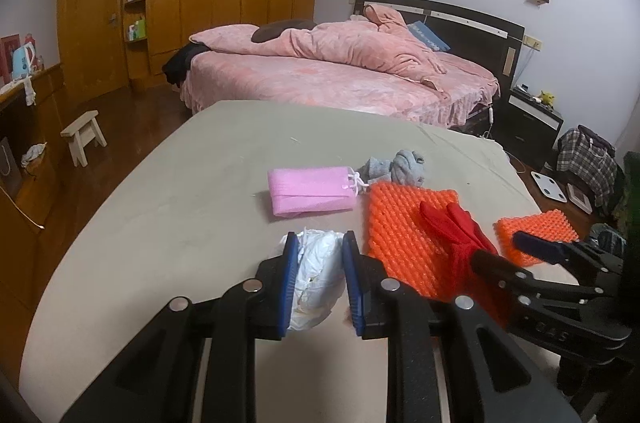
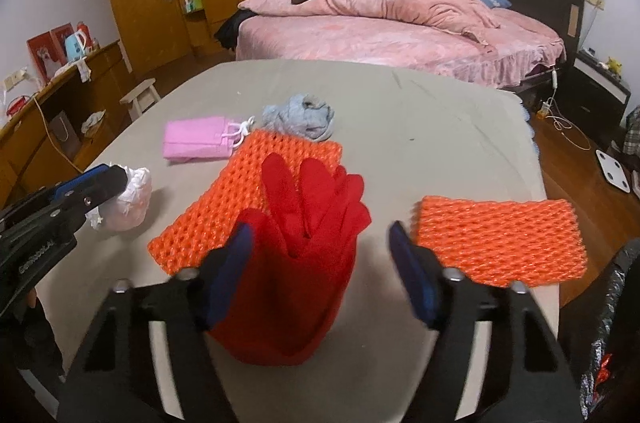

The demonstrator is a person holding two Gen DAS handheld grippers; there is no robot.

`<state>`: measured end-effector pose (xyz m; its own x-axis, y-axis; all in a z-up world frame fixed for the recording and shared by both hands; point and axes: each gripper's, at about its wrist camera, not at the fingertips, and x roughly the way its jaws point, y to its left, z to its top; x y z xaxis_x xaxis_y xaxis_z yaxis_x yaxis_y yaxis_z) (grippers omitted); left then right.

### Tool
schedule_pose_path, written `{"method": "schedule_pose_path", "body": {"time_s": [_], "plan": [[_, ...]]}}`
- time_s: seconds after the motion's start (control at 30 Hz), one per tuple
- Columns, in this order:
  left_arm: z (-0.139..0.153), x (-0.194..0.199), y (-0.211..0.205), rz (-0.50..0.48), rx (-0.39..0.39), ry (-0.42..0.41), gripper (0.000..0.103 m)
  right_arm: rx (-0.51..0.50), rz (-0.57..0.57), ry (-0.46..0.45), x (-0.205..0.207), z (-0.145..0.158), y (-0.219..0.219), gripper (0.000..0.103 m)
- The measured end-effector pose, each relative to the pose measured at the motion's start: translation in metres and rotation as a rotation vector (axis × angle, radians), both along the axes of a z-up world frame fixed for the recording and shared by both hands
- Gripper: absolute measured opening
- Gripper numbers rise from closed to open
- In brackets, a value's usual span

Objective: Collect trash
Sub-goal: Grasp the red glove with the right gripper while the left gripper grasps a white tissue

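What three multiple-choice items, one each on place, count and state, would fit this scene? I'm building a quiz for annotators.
1. The red fabric glove lies partly on:
A. the pink folded paper bag
B. the larger orange foam net sheet
C. the grey crumpled cloth

2. Orange foam net sheets on the grey-covered table:
A. one
B. two
C. three

3. The left gripper:
A. hangs empty
B. grips the glove
C. grips the white crumpled plastic wad

Key: 1 B, its fingertips overlap that sheet; 2 B, a smaller sheet lies apart; 3 C, both blue fingers press the wad.
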<state>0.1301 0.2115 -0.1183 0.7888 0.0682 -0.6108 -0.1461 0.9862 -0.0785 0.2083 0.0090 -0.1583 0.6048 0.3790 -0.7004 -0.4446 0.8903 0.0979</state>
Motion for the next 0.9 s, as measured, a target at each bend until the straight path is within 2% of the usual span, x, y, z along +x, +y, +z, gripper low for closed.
{"method": "schedule_pose_path", "body": {"time_s": [0.07,0.13,0.23,0.43,0.9], "plan": [[0.000,-0.002,-0.003,-0.003,-0.001,0.002,0.022,0.001,0.017,0.012,0.000,-0.002,0.002,0.045],[0.000,-0.003,-0.004,-0.004,0.000,0.003,0.022,0.004,0.042,0.025,-0.001,-0.003,0.004,0.023],[0.002,-0.004,-0.005,-0.003,-0.001,0.004,0.023,0.002,0.067,0.035,-0.002,-0.003,0.007,0.013],[0.010,-0.009,-0.009,0.003,-0.001,-0.013,0.022,0.038,0.073,0.007,-0.010,0.009,-0.002,0.011],[0.042,-0.017,-0.037,-0.032,0.008,-0.080,0.022,0.107,0.048,-0.093,-0.027,0.062,-0.034,0.011]]}}
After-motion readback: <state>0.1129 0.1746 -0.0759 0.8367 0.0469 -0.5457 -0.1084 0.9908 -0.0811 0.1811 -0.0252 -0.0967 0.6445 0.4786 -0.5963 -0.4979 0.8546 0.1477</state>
